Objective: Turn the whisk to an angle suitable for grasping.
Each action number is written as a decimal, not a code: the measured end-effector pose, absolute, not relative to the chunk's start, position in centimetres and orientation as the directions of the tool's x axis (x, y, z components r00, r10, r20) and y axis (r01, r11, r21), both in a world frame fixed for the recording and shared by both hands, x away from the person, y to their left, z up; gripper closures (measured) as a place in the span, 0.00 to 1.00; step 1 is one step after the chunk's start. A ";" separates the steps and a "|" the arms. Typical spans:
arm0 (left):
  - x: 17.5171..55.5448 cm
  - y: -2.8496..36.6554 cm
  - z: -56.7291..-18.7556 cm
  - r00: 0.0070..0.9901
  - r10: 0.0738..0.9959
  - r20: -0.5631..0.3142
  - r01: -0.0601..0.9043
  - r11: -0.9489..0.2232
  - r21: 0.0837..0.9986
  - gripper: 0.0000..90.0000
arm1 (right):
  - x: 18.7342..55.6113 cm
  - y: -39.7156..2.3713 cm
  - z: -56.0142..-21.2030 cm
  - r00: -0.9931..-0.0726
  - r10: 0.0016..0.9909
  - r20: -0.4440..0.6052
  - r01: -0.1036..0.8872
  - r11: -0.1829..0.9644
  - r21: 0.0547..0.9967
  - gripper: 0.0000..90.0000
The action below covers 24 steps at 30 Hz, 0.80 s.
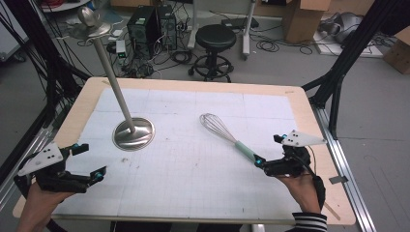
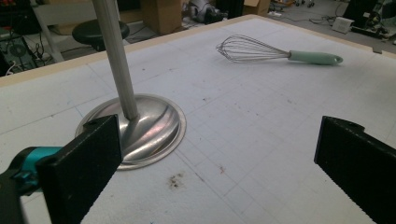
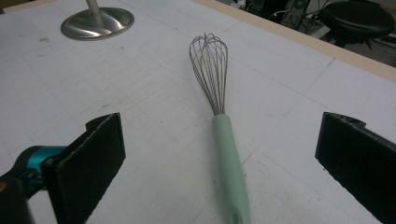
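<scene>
Approaching whisk (image 3: pixel 223 140) with right gripper (image 1: pixel 271 155), jaws spread wide, nothing held; mint handle (image 3: pixel 229 168) lies between them in right gripper view. Item location: right of centre in high view, flat on bench (image 1: pixel 193 159). Long axis: diagonal, wire head (image 1: pixel 215 125) toward upper left of frame, handle end toward lower right, at my gripper. My advice for grasp: straddle handle mid-length, jaws square across axis, close on handle, not wires. Left gripper (image 1: pixel 89 162) open, idle, lower left, near steel stand base (image 1: pixel 134 134).
</scene>
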<state>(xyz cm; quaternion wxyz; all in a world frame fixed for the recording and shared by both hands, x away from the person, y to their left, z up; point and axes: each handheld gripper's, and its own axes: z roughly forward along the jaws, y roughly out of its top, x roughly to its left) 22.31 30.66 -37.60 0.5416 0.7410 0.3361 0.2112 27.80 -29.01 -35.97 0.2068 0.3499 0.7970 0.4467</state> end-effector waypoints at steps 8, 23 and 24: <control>22.4 30.7 -37.6 0.687 0.725 -0.050 0.267 -0.187 0.945 0.02 | 28.9 -28.4 -35.6 -0.674 0.738 -0.035 0.383 0.390 0.838 0.00; 22.5 30.8 -37.6 0.689 0.723 -0.056 0.269 -0.183 0.946 0.02 | 32.3 -27.2 -35.8 -0.690 0.722 -0.054 0.446 0.482 0.754 0.01; 22.5 30.8 -37.6 0.689 0.723 -0.056 0.269 -0.183 0.946 0.02 | 32.4 -27.1 -35.9 -0.692 0.720 -0.055 0.452 0.491 0.744 0.01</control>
